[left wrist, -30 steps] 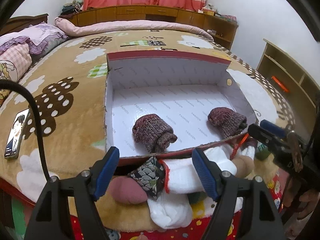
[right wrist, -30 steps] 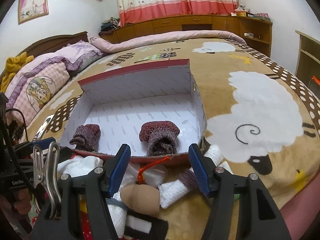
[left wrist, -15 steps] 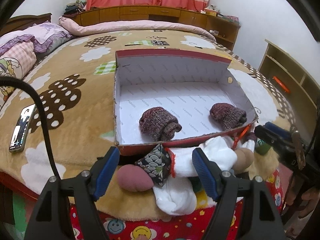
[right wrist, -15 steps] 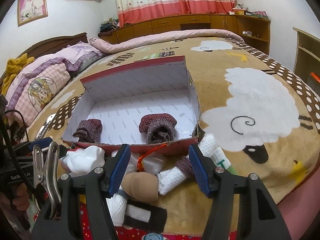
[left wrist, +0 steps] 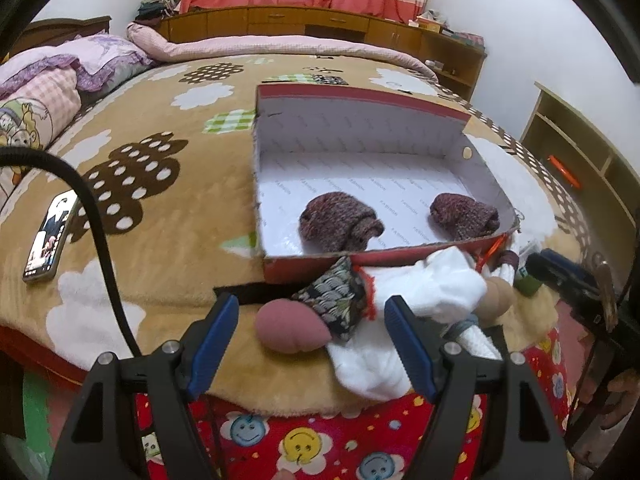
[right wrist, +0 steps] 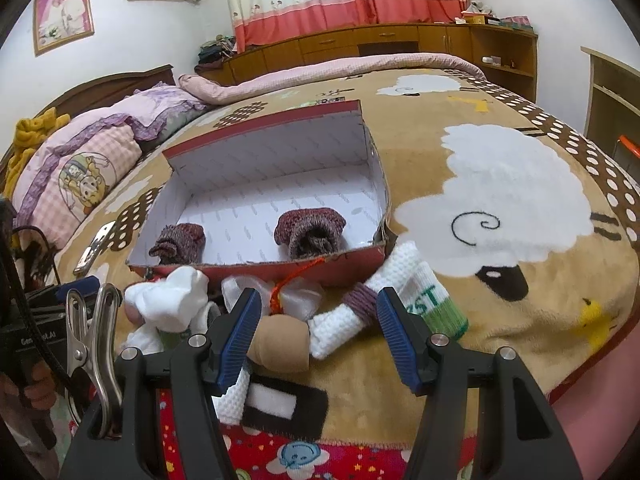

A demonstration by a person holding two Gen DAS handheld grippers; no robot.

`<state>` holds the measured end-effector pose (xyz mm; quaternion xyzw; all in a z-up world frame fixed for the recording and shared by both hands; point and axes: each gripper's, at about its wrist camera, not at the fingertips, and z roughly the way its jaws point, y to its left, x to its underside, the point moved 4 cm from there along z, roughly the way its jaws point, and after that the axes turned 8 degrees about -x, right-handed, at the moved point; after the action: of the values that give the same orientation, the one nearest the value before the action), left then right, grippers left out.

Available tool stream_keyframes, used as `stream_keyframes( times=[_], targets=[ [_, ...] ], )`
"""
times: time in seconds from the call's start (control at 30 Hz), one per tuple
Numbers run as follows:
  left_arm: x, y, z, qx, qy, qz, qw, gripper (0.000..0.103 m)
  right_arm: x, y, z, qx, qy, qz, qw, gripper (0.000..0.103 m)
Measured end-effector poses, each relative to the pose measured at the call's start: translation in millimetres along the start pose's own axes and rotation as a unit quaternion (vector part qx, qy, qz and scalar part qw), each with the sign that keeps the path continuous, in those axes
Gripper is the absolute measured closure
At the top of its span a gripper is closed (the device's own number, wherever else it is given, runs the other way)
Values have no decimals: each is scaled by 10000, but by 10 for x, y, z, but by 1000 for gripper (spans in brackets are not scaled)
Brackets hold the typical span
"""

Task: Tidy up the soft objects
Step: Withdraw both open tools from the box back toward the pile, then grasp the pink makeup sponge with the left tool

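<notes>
A red shoebox (left wrist: 360,98) (right wrist: 256,270) with a white inside lies on the bed and holds two rolled maroon knit socks (left wrist: 338,220) (left wrist: 464,210) (right wrist: 310,230) (right wrist: 178,240). A heap of loose socks lies against its near wall: a pink one (left wrist: 290,326), a dark patterned one (left wrist: 334,300), white ones (left wrist: 424,284) (right wrist: 172,302), a tan one (right wrist: 282,342) and a white waffle roll (right wrist: 360,312). My left gripper (left wrist: 312,334) is open and empty above the pink and patterned socks. My right gripper (right wrist: 318,330) is open and empty above the tan sock.
A phone (left wrist: 48,236) lies on the blanket to the left. Pillows (right wrist: 76,172) sit at the bed's head. The bed's near edge with a red patterned sheet (left wrist: 304,444) is just below the sock heap. Wooden shelves (left wrist: 580,168) stand to the right.
Both grippers have pulled back and up from the box, so more of the bed edge and sock heap shows. Both stay open. The socks have not moved.
</notes>
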<state>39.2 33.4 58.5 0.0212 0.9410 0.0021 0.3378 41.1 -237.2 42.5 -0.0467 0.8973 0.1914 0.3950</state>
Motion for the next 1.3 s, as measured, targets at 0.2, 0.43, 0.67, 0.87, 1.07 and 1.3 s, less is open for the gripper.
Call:
stream_keyframes(
  times=[0.2,0.43,0.67,0.87,1.07,1.3],
  targets=[
    [86,100,57,-92,108,-50,9999,24,78,30,-3,-56,86,-61,9999,41],
    [123,162,156,-101,203,-188,9996,24,170,36,-2,-58,182,-81,9998,41],
    [179,216,273,-77,298,-315,9990,25,222,37,9,-44,252,-81,9996,41],
    [218,196,334,27,293,-206,9994,32,263,80,27,-58,330,-151,9993,41],
    [214,134,403,118,287,-138,9994,33,306,125,58,-77,435,-210,9988,41],
    [205,117,478,267,308,-155,9990,42,336,145,81,-82,502,-212,9985,41]
  ],
)
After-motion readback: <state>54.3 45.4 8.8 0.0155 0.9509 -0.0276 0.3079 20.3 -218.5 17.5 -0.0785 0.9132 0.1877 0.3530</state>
